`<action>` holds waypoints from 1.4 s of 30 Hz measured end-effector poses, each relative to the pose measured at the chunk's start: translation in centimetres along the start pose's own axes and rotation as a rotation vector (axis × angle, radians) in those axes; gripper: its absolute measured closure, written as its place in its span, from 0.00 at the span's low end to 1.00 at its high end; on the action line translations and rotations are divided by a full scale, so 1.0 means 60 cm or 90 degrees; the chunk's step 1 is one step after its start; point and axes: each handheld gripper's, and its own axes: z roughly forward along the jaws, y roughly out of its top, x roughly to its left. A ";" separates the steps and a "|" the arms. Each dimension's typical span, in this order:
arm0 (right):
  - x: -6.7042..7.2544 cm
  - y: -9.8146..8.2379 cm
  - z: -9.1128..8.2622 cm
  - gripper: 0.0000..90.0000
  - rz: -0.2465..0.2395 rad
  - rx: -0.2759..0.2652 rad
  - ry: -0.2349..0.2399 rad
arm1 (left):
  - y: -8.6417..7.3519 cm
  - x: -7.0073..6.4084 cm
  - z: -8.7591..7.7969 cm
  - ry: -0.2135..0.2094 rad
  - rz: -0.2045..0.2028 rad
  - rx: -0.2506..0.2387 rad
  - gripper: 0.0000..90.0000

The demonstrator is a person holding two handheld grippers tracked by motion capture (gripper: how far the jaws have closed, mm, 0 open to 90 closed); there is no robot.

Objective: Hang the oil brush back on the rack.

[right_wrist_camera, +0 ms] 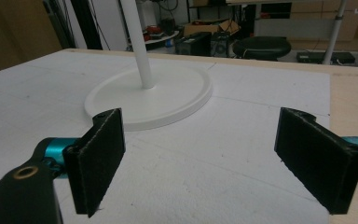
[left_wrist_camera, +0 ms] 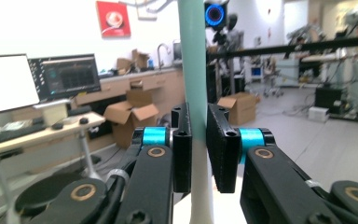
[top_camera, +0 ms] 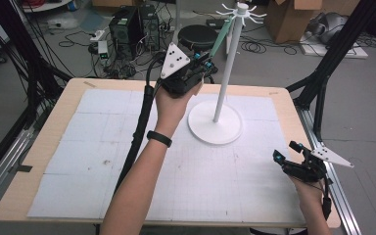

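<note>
At the stand's top: your left gripper (top_camera: 203, 62) holds a long mint-green strip (top_camera: 221, 36) that slants up to the hooks on the white stand (top_camera: 230, 58).
Left jaws: nearly closed, clamped flat on the strip's lower part; in the left gripper view the strip (left_wrist_camera: 194, 70) rises straight between the pads.
Long axis: the strip runs from the jaws up and to the right, its top end at the hook ring (top_camera: 243, 13).
Coming move, as I judge: it turns on that top end and the hooks.
Right gripper (top_camera: 290, 157): jaws wide apart, holding nothing, low near the table (top_camera: 39, 147) edge, well apart from the stand.
Nearer hand: your left.
Stand base (right_wrist_camera: 168, 93): bare, nothing on it.
</note>
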 end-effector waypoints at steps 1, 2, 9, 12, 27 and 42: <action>0.000 0.000 0.000 0.17 0.001 0.000 0.000 | -0.002 0.002 0.001 -0.005 -0.010 0.006 0.85; 0.000 0.000 0.000 0.17 -0.001 0.000 0.000 | -0.003 0.002 0.002 -0.004 -0.019 0.012 0.81; 0.001 0.000 0.000 0.17 -0.003 0.003 0.000 | -0.012 0.002 -0.004 -0.019 -0.032 0.063 0.54; 0.001 -0.001 0.000 0.17 0.003 0.006 0.000 | -0.017 0.005 -0.026 -0.033 -0.036 0.081 0.42; 0.006 -0.003 0.008 0.17 -0.013 0.017 0.006 | -0.078 0.064 -0.214 -0.050 -0.061 0.139 0.19; 0.019 -0.006 0.021 0.17 -0.033 0.037 0.013 | -0.169 0.116 -0.390 -0.035 -0.030 0.151 0.16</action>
